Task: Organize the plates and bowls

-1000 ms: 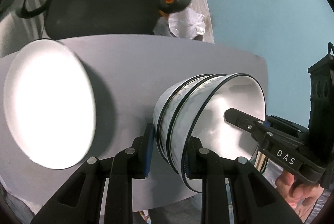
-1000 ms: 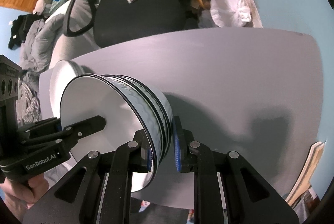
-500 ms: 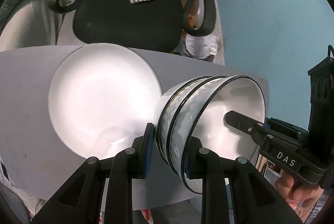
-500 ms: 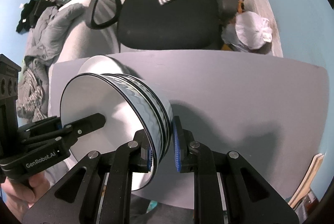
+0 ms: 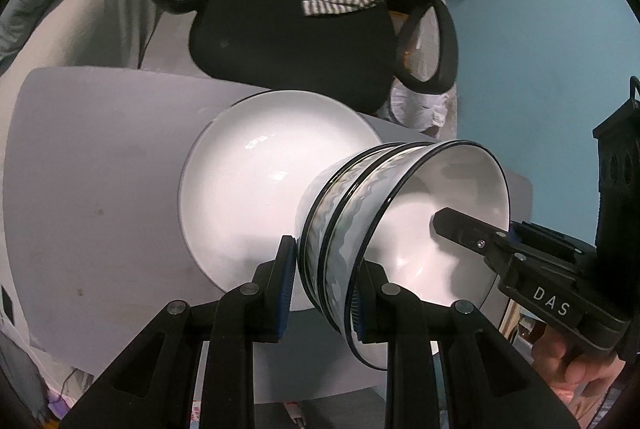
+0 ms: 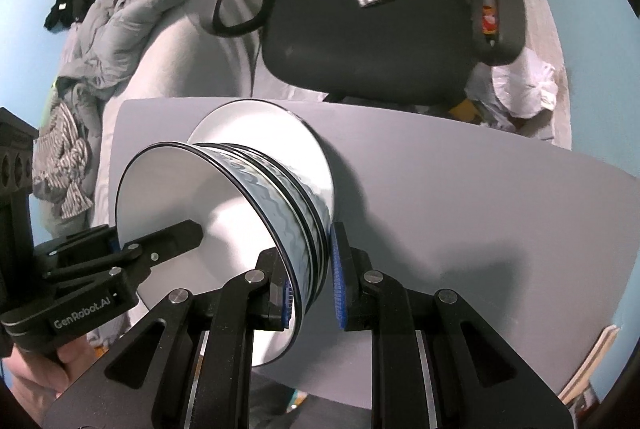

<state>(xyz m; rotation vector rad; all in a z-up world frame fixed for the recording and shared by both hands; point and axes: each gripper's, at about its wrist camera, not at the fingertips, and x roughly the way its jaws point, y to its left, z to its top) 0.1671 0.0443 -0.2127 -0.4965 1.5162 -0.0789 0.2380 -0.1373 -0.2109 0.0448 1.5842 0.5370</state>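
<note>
A stack of nested white bowls with black rims and a wavy grey-blue band hangs tilted above the table, held from both sides. My left gripper is shut on the stack's near wall, one pad inside and one outside. My right gripper is shut on the opposite wall of the same stack. Each view shows the other gripper's finger reaching into the top bowl. A large white plate lies flat on the grey table right behind and under the bowls.
A black office chair with a grey striped garment draped on it stands at the table's far edge. Bedding and clothes lie beyond on the left. A white bag sits on the floor. The blue wall is at the right.
Both grippers have carried the bowl stack sideways across the table; the white plate, earlier off to the left, now lies directly behind the bowls. The grip on the bowls is unchanged.
</note>
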